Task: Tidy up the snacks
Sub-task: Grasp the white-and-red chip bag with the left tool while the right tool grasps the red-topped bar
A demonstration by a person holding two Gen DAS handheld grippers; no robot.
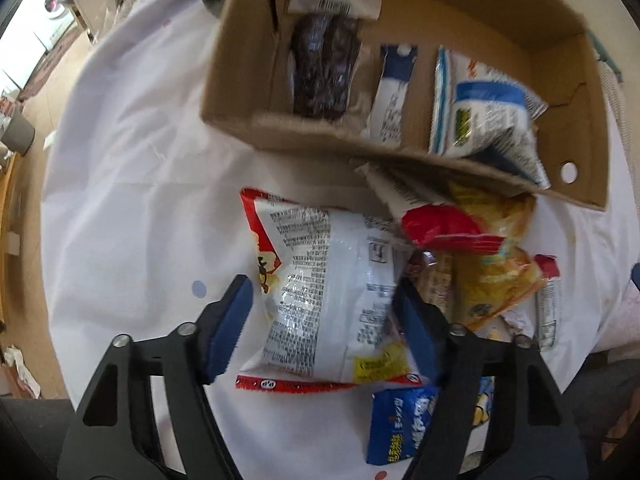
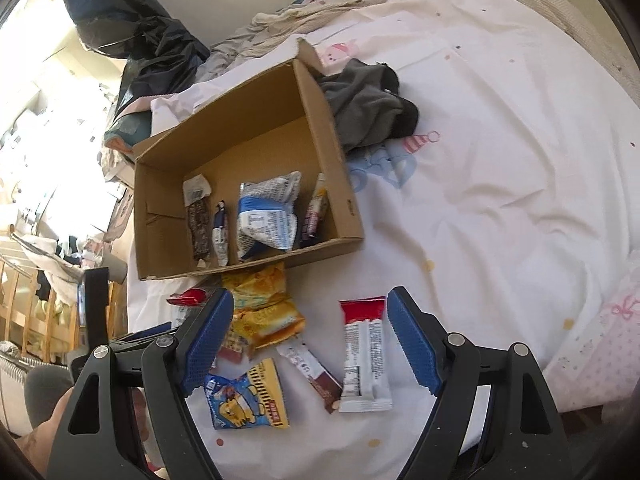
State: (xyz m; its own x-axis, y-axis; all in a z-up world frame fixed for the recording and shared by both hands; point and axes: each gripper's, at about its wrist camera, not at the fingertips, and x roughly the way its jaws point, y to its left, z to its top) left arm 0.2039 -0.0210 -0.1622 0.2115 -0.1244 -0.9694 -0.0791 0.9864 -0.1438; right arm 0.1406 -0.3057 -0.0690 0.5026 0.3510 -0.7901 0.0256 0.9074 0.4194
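A big white-and-red snack bag lies on the white sheet, between the blue pads of my left gripper. The right pad overlaps the bag's edge, while a sliver of sheet shows beside the left pad, so the jaws stand open around it. Behind it is the cardboard box, which holds a dark bar, a blue-white bar and a blue-white bag. My right gripper hangs open over loose snacks. A red-white bar lies between its fingers, untouched.
A yellow bag, a blue-yellow bag and a brown bar lie in front of the box. Grey clothing sits against the box's right wall. A black plastic bag lies behind it, and a pink pillow at the right.
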